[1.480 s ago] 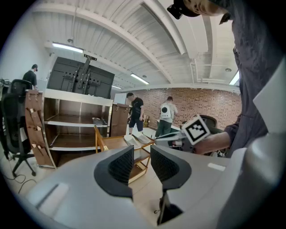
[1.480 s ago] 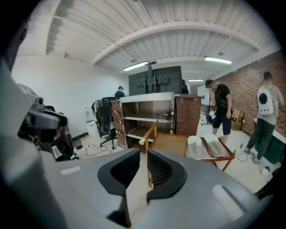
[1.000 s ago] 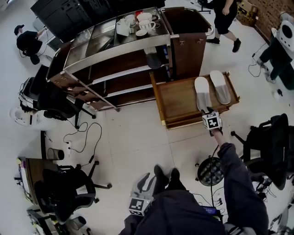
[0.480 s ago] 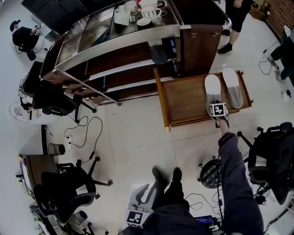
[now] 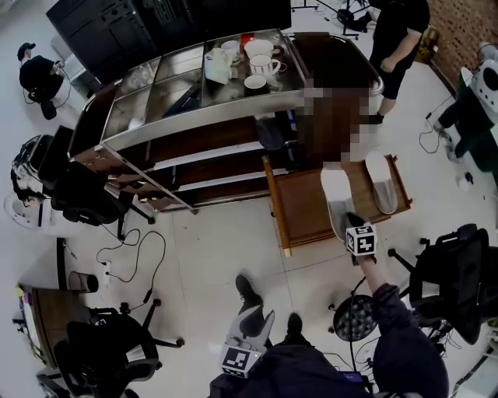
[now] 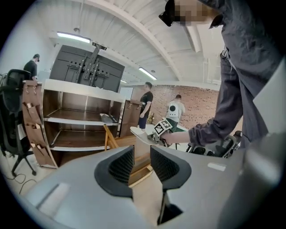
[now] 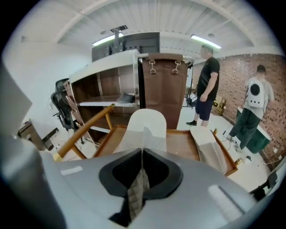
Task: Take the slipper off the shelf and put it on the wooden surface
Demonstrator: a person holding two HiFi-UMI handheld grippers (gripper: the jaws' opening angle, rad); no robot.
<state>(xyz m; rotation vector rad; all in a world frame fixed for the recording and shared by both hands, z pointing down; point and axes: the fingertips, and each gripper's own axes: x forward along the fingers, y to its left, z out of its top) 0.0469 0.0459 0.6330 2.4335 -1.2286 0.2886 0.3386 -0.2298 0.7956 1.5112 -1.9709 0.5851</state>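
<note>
Closing on the left slipper's point(image 5: 336, 193) near edge over the wooden surface point(image 5: 299, 211), right gripper point(image 5: 348, 222) pinches it; we'd lift slowly, level. Left gripper point(image 5: 250, 326) narrowly apart, empty.

Looking down, I see a pale, glossy tiled floor point(image 5: 226, 241) spreading around me. Ahead stands a long shelf unit point(image 5: 202, 118) with a metal top and dark wooden shelves, and behind it a tall black cabinet point(image 5: 156, 23). A black office chair point(image 5: 85, 183) sits to my left, a second chair point(image 5: 109, 342) at lower left, a third chair point(image 5: 455, 272) to my right. Loose black cables point(image 5: 136, 241) trail over the floor on the left. A red brick wall point(image 7: 232, 76) closes the right side. Overhead, a white ribbed ceiling point(image 7: 147, 18) carries bright strip lights point(image 7: 205, 41)
</note>
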